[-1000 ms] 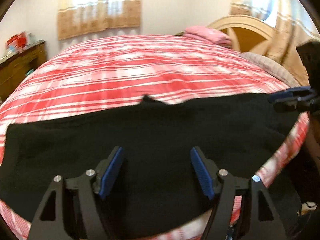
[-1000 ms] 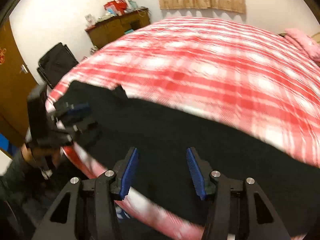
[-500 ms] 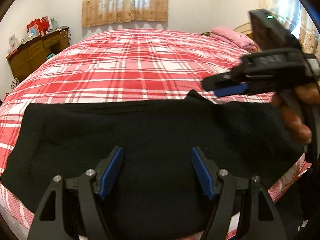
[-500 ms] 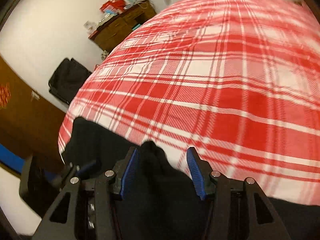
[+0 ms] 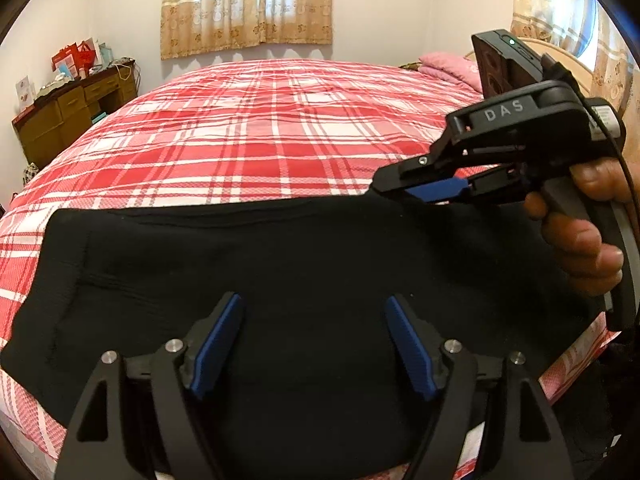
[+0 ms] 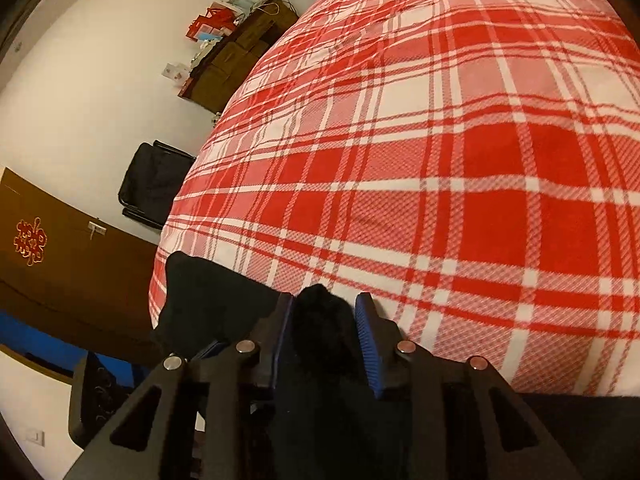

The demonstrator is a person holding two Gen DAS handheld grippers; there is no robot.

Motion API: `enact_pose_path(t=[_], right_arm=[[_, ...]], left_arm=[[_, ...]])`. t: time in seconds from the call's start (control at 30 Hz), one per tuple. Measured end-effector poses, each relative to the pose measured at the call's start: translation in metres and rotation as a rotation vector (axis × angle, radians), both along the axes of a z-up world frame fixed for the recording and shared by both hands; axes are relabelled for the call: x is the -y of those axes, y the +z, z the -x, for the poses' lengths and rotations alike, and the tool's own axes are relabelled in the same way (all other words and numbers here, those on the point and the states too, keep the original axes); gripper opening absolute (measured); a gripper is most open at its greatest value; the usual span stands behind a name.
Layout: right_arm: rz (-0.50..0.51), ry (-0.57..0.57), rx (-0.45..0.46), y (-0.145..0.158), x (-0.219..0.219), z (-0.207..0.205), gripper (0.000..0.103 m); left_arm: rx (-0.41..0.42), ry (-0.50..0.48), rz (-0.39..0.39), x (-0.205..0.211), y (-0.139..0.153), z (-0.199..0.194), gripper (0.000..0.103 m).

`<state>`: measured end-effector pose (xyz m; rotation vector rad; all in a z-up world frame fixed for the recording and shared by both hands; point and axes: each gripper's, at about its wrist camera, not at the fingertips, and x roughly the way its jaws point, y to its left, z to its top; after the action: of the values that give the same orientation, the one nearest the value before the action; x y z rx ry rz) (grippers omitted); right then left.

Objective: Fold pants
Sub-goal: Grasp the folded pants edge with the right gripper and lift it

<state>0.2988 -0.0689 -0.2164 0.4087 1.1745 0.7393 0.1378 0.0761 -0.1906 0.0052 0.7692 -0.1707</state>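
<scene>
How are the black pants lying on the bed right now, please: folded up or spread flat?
Spread flat: the black pants lie as one broad dark sheet across the plaid bedspread, with only a small peak bunched at the far edge.

Both grippers are showing matte black frames. The left gripper [image 5: 312, 344] is carrying blue ribbed pads [image 5: 408, 354], silver screw heads [image 5: 451, 347] and triangular cut-outs. The right gripper [image 5: 404, 192] is bearing raised "DAS" lettering [image 5: 504, 110], a green indicator light [image 5: 511, 42] and a black cable [image 5: 630, 200].
</scene>
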Motion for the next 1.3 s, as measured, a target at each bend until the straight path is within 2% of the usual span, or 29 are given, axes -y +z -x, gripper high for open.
enact_pose_path(t=[0.07,0.17,0.23,0.27,0.33,0.43,0.47,0.57,0.67,0.8,0.9,0.97,1.07,1.13,1.2,1.3], right_arm=[[-0.041,-0.016,-0.023,-0.002,0.003,-0.001,0.009],[-0.099,-0.045,0.014,0.009,0.011,0.004,0.005],[-0.123,-0.054,0.066,0.023,0.014,0.011,0.005],[-0.121,-0.066,0.103,0.03,0.016,0.016,0.001],[-0.1,-0.09,0.144,0.035,0.015,0.017,0.001],[-0.054,-0.1,0.102,0.02,0.014,0.009,0.001],[-0.036,-0.086,0.114,0.018,0.013,0.01,0.001],[-0.057,-0.062,0.125,0.018,0.015,0.014,0.002],[-0.029,-0.045,0.146,0.022,0.013,0.014,0.003],[-0.012,0.009,0.092,0.013,-0.002,0.012,0.003],[0.059,-0.011,0.104,0.004,-0.005,0.015,0.002],[0.047,-0.035,0.105,0.002,-0.001,0.014,0.0],[0.094,-0.073,0.122,0.002,0.007,0.009,0.0],[0.081,-0.07,0.098,-0.002,0.014,0.004,0.0],[0.079,-0.051,0.125,0.002,0.018,0.008,0.0],[0.069,-0.095,0.129,0.01,0.033,0.013,0.002]], left_arm=[[0.001,-0.002,-0.004,0.001,-0.001,0.0,0.08],[0.0,-0.007,-0.009,0.001,0.0,0.001,0.08],[0.0,-0.011,-0.007,0.0,0.0,0.001,0.08],[-0.001,-0.015,-0.007,0.0,-0.001,0.0,0.083],[0.003,-0.021,-0.02,0.004,-0.002,0.001,0.086],[0.002,-0.032,-0.051,0.01,-0.004,0.002,0.09],[0.003,-0.032,-0.053,0.01,-0.004,0.003,0.09],[0.002,-0.031,-0.032,0.006,-0.004,0.003,0.09],[0.008,-0.031,-0.043,0.009,-0.005,0.003,0.092],[0.007,-0.031,-0.033,0.007,-0.005,0.003,0.092],[0.008,-0.032,-0.039,0.008,-0.005,0.003,0.092],[0.011,-0.032,-0.046,0.009,-0.006,0.003,0.092],[0.016,-0.034,-0.056,0.011,-0.007,0.004,0.093],[0.02,-0.037,-0.06,0.011,-0.007,0.004,0.093],[0.024,-0.037,-0.055,0.011,-0.007,0.005,0.093],[0.027,-0.034,-0.048,0.01,-0.007,0.006,0.094]])
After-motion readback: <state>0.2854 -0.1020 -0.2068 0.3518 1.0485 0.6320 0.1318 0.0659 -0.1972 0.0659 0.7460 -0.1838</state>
